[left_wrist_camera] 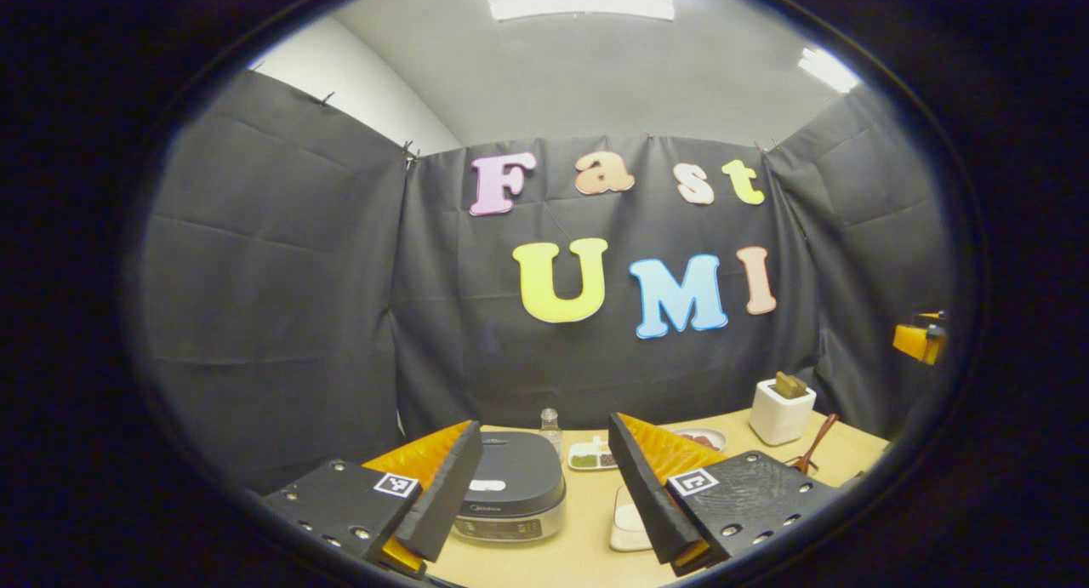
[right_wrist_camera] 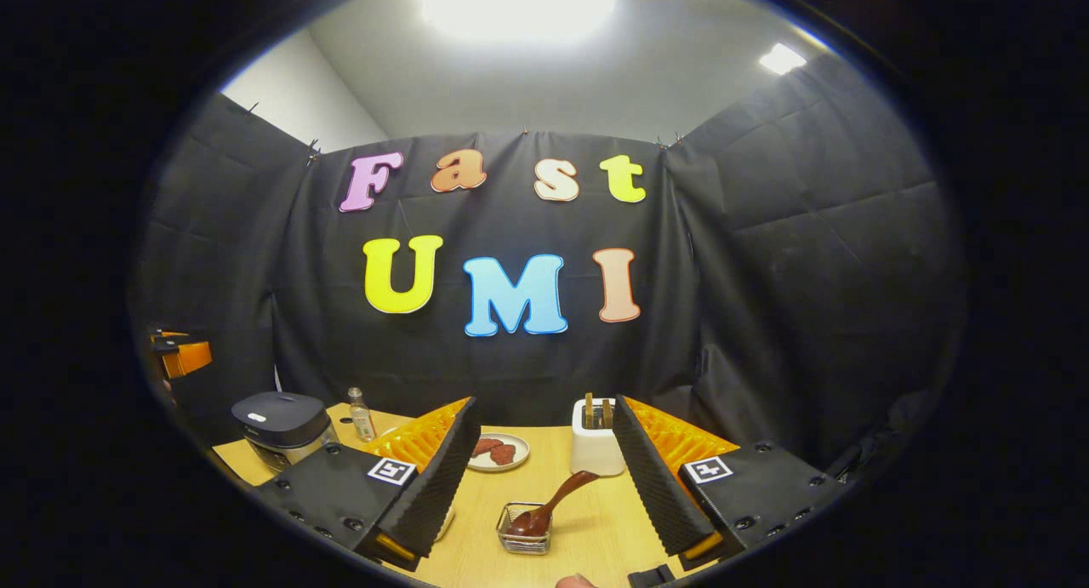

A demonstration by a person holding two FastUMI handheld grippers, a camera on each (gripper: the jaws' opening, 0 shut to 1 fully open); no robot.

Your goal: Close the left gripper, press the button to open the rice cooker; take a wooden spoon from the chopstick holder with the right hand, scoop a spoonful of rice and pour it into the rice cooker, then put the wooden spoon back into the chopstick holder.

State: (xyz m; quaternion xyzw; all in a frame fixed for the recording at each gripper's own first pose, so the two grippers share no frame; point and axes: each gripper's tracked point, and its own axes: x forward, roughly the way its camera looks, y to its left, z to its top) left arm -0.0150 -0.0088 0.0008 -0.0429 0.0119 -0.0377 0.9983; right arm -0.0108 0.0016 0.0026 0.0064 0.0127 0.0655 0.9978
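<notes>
Rice cooker point(left_wrist_camera: 509, 486) on the wooden table point(left_wrist_camera: 587, 533), lid down, seen between the 2 wide-spread fingers of the left gripper point(left_wrist_camera: 544, 494) in the left gripper view. Held above the table's near edge, gripping nothing. Behind the cooker, a small clear bottle point(left_wrist_camera: 550, 426) and a white divided dish point(left_wrist_camera: 591, 457); just right of the cooker, a white container point(left_wrist_camera: 628, 524) partly hidden by the gripper's finger. Farther right, a plate point(left_wrist_camera: 706, 439), a white square holder point(left_wrist_camera: 781, 412) with brown pieces standing in it, and a wooden spoon point(left_wrist_camera: 815, 445) leaning up from low on the table.

Right gripper point(right_wrist_camera: 544, 486) likewise spread wide and empty in the right gripper view, poised over the table's front. Directly ahead between its fingers, the wooden spoon point(right_wrist_camera: 549, 503) resting bowl-down in a small wire basket point(right_wrist_camera: 523, 520), handle slanting up to the right. White holder point(right_wrist_camera: 598, 439) just beyond, touching neither finger. Plate point(right_wrist_camera: 498, 452) of reddish food to its left. Rice cooker point(right_wrist_camera: 281, 431) and bottle point(right_wrist_camera: 362, 415) well off at the left.
</notes>
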